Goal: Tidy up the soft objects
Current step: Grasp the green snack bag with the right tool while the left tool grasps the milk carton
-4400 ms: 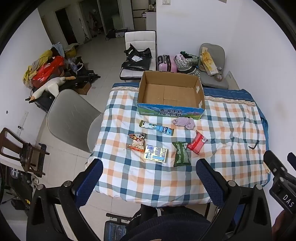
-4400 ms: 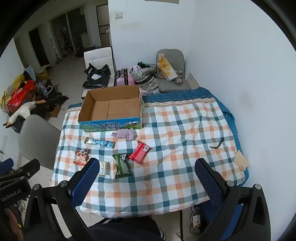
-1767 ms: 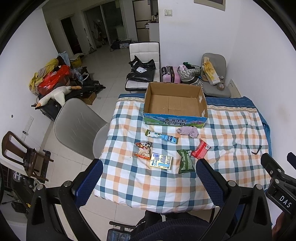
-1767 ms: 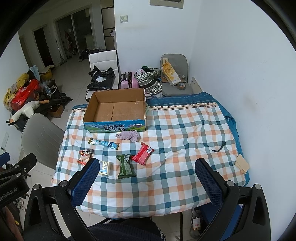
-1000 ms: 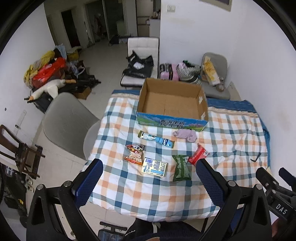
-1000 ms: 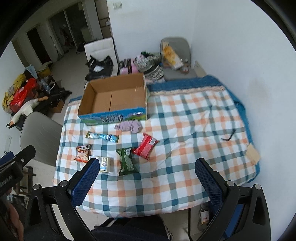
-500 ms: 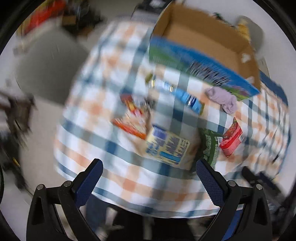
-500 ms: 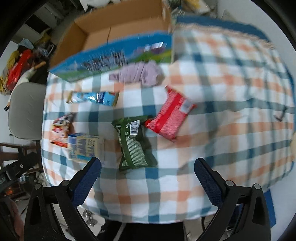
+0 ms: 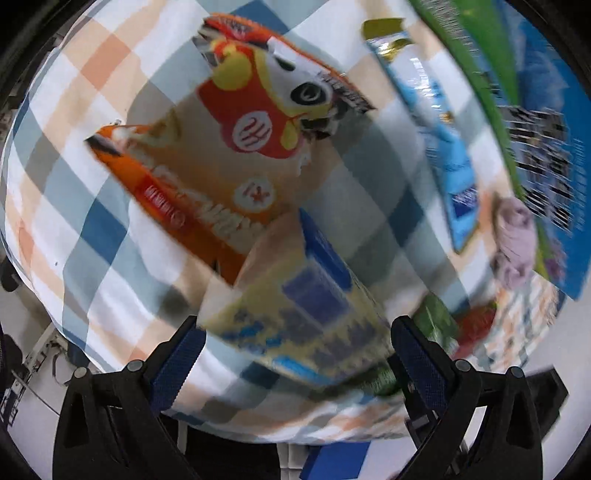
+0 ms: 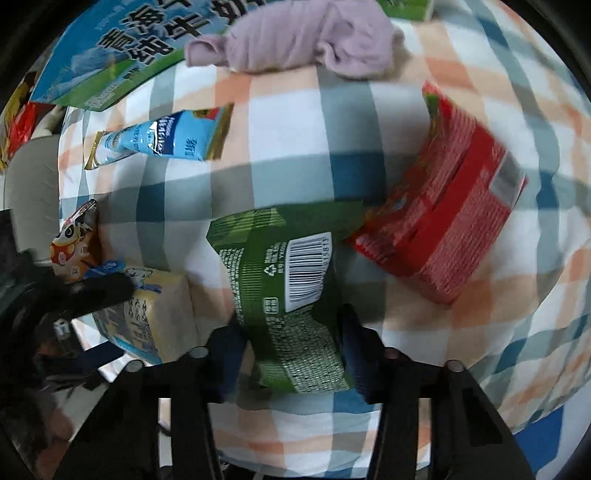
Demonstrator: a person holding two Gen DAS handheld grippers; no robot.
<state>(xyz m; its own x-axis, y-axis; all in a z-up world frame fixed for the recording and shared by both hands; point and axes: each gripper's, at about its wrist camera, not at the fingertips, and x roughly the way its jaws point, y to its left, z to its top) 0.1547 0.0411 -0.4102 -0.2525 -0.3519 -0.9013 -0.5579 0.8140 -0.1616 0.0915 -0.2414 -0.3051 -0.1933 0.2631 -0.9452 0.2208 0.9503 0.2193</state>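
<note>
You are working over a table under a blue, orange and white checked cloth (image 10: 280,122), with the cardboard box (image 10: 110,48) at its far side. Your right gripper (image 10: 291,347) straddles the green snack packet (image 10: 284,295), jaws narrowed to the packet's near end; its long axis runs away from you. Your left gripper (image 9: 295,354) stands wide open around the yellow-and-blue pack (image 9: 306,321), which lies slanted between its fingers, grasping nothing.

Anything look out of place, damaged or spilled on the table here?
Nothing spilled or torn. The lilac cloth lies crumpled against the box, the only non-packet item. The green packet and red packet touch at a corner. Both views are motion-blurred.
</note>
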